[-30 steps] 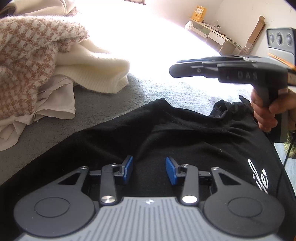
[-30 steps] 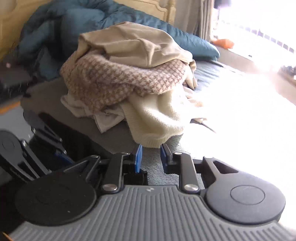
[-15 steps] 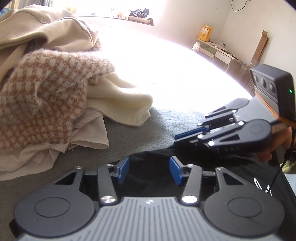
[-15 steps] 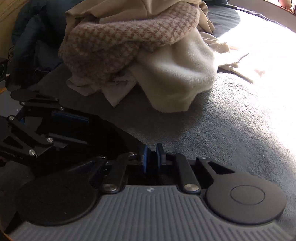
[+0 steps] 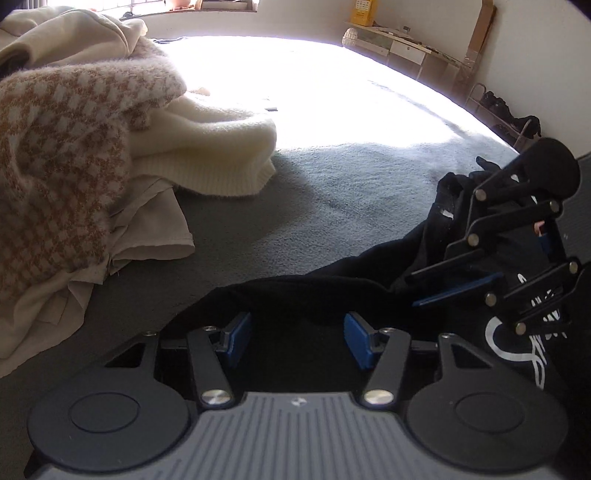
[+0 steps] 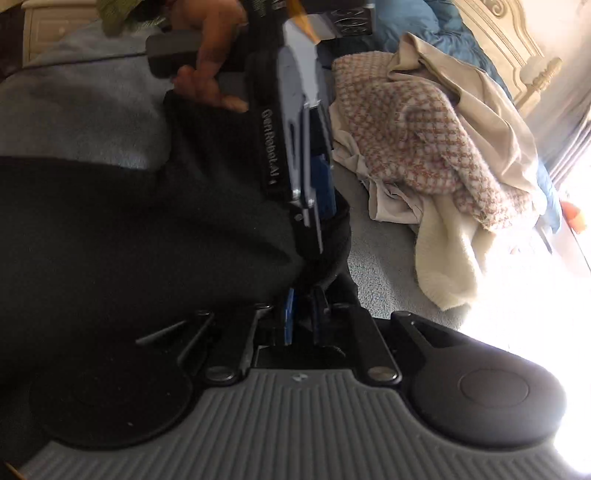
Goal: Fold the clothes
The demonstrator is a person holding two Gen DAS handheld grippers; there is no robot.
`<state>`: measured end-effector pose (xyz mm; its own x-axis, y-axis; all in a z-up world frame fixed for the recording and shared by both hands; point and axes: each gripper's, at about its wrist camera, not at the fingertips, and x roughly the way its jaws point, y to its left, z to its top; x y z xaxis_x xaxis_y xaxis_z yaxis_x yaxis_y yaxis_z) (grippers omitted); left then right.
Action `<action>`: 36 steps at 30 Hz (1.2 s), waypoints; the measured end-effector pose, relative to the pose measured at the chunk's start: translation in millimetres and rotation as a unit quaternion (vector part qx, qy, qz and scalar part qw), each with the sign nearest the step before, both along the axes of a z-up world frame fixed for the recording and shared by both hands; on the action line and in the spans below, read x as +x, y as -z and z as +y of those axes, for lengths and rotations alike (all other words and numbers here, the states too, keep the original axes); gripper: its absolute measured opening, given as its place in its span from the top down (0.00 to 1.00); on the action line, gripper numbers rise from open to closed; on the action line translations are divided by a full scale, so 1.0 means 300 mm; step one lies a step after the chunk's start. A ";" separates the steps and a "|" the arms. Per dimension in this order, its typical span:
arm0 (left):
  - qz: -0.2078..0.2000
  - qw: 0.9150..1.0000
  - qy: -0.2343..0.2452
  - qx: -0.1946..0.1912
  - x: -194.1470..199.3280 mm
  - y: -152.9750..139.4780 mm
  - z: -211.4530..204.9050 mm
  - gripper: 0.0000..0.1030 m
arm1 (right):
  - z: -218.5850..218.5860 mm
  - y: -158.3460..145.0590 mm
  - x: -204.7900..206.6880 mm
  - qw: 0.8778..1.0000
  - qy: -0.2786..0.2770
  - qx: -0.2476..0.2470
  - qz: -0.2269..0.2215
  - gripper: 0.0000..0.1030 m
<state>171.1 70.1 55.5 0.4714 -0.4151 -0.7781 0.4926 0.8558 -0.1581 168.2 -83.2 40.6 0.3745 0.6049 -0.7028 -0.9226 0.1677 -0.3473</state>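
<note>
Lying on the grey bed [image 5: 332,192], the black garment [image 5: 295,302] is pinched at a bunched edge by the right tool [image 6: 301,314], whose pads are clenched on the fabric. The left tool [image 5: 295,338] is held released over the cloth. A pile of clothes [image 5: 74,147] is seen beside it.

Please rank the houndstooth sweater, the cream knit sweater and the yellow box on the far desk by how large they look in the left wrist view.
1. Houndstooth sweater, the largest, though it lies nearest the camera.
2. Cream knit sweater.
3. Yellow box, tiny, mostly because it sits far away.
</note>
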 end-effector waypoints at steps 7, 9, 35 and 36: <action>-0.010 1.000 0.008 0.010 -0.013 0.006 -0.011 0.43 | -0.040 -0.082 0.268 0.949 0.165 0.138 0.231 0.87; -0.013 1.000 0.009 0.013 -0.019 0.005 -0.013 0.44 | -0.026 -0.057 0.323 0.929 0.183 0.145 0.288 0.83; -0.006 0.999 -0.033 -0.018 -0.009 -0.019 0.020 0.43 | 0.161 0.094 0.300 0.986 0.148 0.072 0.022 0.87; -0.008 0.999 -0.041 -0.023 -0.009 -0.031 0.034 0.43 | 0.142 0.080 0.320 0.981 0.167 0.089 0.041 0.85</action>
<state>168.4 80.3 64.8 0.5175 -0.4091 -0.7516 0.4232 0.8857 -0.1907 264.3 -40.6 16.6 0.5188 0.5738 -0.6337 -0.8297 0.5166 -0.2115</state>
